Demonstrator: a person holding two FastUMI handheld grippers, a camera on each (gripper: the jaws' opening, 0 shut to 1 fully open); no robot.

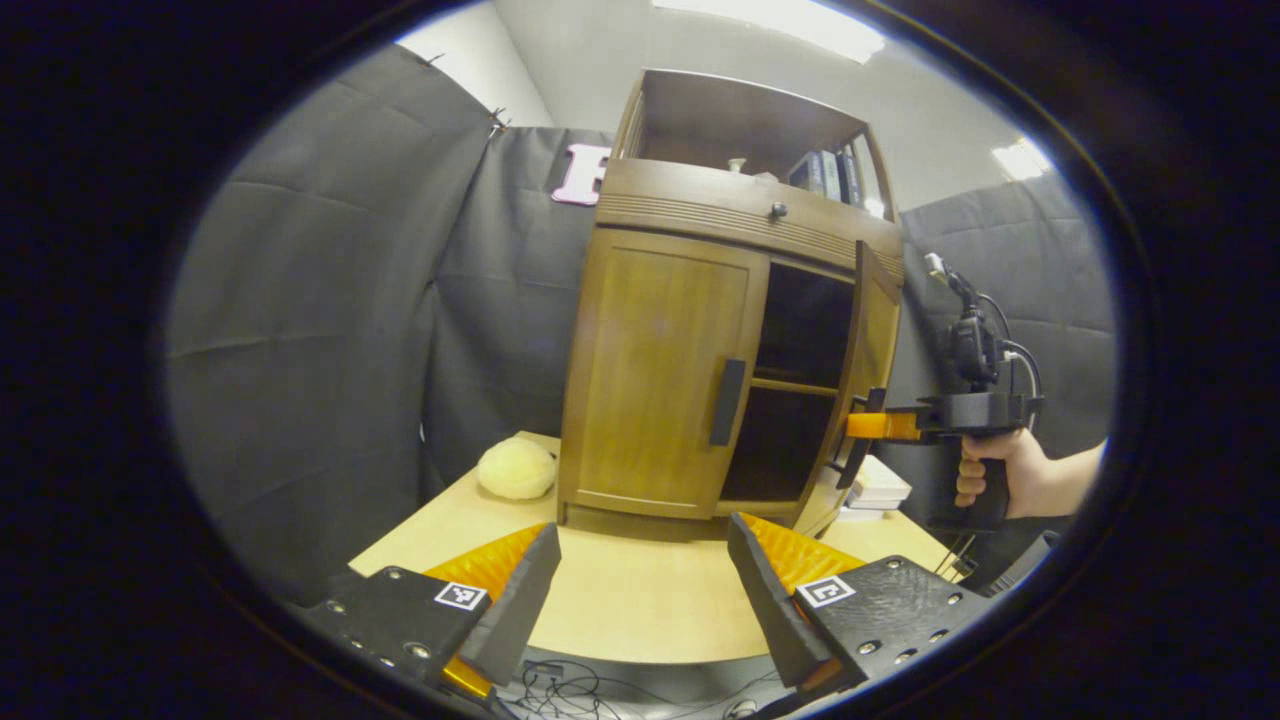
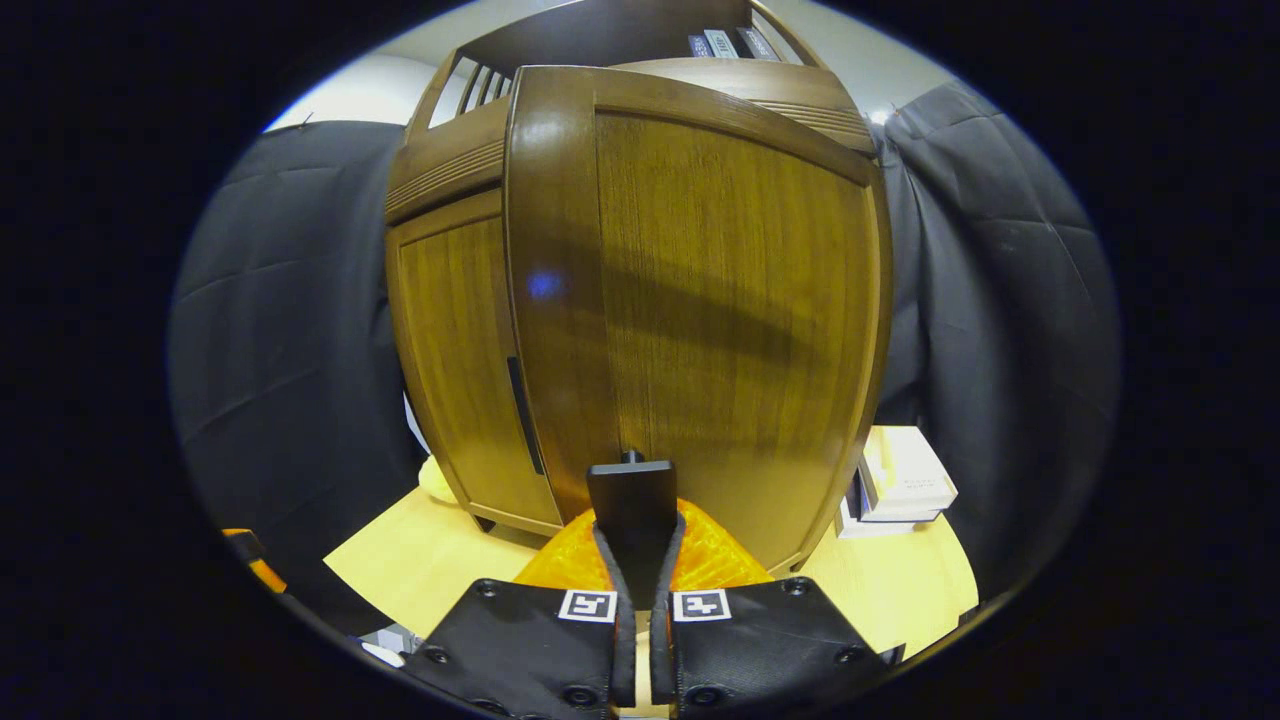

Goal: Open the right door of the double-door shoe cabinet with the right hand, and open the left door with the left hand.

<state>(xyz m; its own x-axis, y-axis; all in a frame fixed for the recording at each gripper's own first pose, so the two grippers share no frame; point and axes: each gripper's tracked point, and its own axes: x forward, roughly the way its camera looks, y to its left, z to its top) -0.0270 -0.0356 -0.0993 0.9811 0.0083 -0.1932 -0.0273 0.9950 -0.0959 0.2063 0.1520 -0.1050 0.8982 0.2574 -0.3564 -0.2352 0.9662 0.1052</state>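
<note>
Clamped between the right gripper (image 2: 636, 560) fingers, the right door's handle (image 2: 630, 495) sits closest to the right gripper view, both fingers pressing its dark bar. That right door (image 2: 720, 300) of the shoe cabinet (image 1: 690, 330) stands swung out on its hinge, so the first step looks nearly done. Seen from the left gripper view, a hand (image 1: 990, 470) holds this gripper level, beside the cabinet's open half. Next, the left gripper (image 1: 640, 590), jaws wide apart and empty above the bench (image 1: 620, 600), should advance to the left door's handle (image 1: 728, 402) on the closed left door (image 1: 655, 370) and close on it.
</note>
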